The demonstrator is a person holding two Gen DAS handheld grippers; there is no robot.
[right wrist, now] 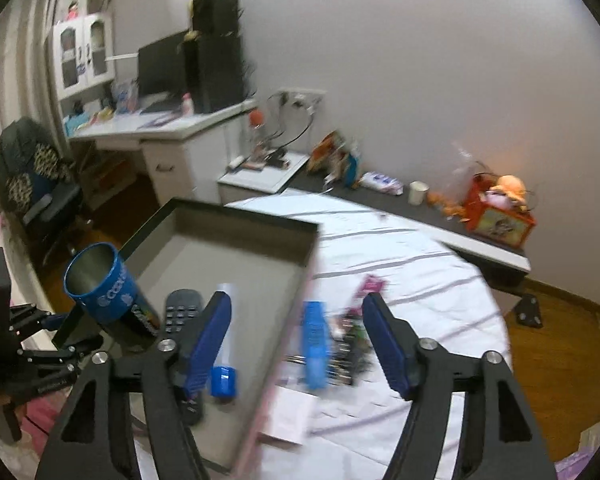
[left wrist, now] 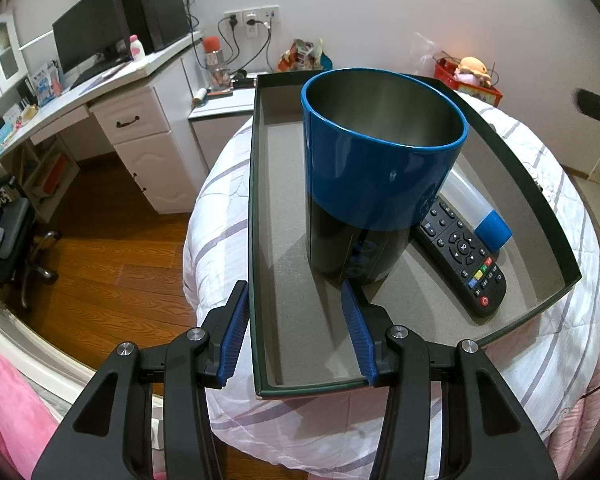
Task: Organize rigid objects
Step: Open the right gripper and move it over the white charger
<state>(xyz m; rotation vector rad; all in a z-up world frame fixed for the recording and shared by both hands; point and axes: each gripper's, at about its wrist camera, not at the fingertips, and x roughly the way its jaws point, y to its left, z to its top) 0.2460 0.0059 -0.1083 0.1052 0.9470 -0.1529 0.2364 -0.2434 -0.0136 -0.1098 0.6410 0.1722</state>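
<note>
Left gripper [left wrist: 294, 312]: jaws part-open astride the near wall of the tray [left wrist: 260, 240], gripping nothing. Cup [left wrist: 374, 172], blue top, dark base, steel inside, stands in the tray just beyond its right finger. Remote [left wrist: 462, 252] and blue-capped tube [left wrist: 482, 212] lie right of the cup. Right gripper [right wrist: 296, 316]: jaws wide, empty.

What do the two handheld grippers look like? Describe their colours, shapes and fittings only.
Both match. The left gripper and the right gripper each have a matte black frame of angular linkage arms with triangular cut-outs, joined by round silver pivot bolts. Each finger carries a long, flat, ribbed blue pad. No cables, markings or sleeves show.
</note>
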